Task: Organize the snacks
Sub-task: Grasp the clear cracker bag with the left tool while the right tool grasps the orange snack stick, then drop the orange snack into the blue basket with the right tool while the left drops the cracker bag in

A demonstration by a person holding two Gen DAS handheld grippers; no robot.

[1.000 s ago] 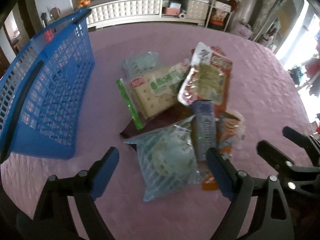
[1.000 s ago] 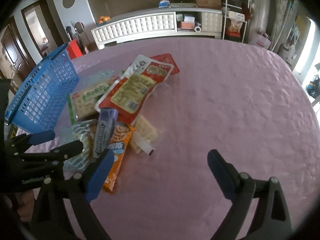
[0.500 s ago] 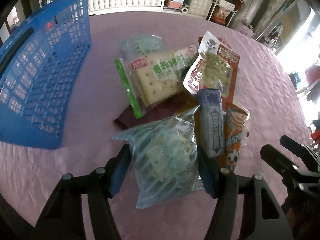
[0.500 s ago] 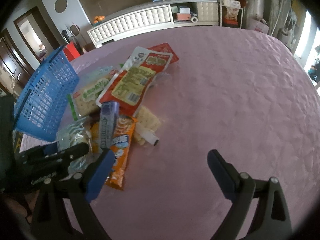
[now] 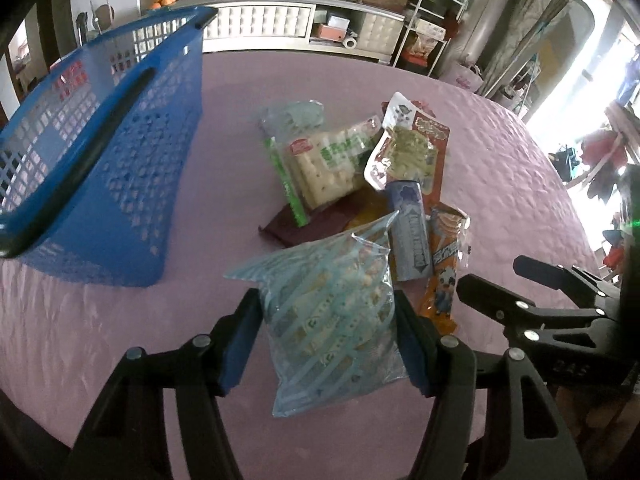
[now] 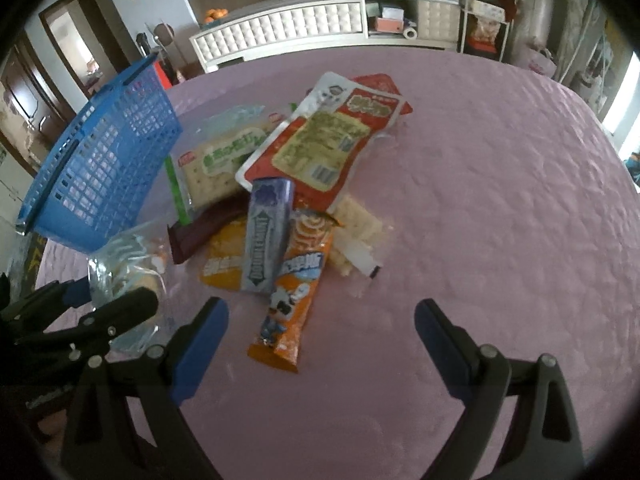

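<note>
Blue-striped clear plastic biscuit bag (image 5: pixel 332 320), light and crinkly, sits clamped mid-body in the left gripper (image 5: pixel 326 340). Right gripper (image 6: pixel 320 344) gapes empty; blue mesh basket (image 5: pixel 100 160) waits at ten o'clock.

Daylight glare at right; fisheye-bent, dark-vignetted edges, slight blur.

We take this for a home's living or dining room; a pink quilted cloth covers the table (image 6: pixel 480 184); a long white tufted sideboard (image 6: pixel 280 28) lines the far wall, oranges (image 6: pixel 216 13) on top; a wire shelf rack (image 5: pixel 432 36) holds household clutter; wooden doors (image 6: pixel 20 80) open leftward.
</note>
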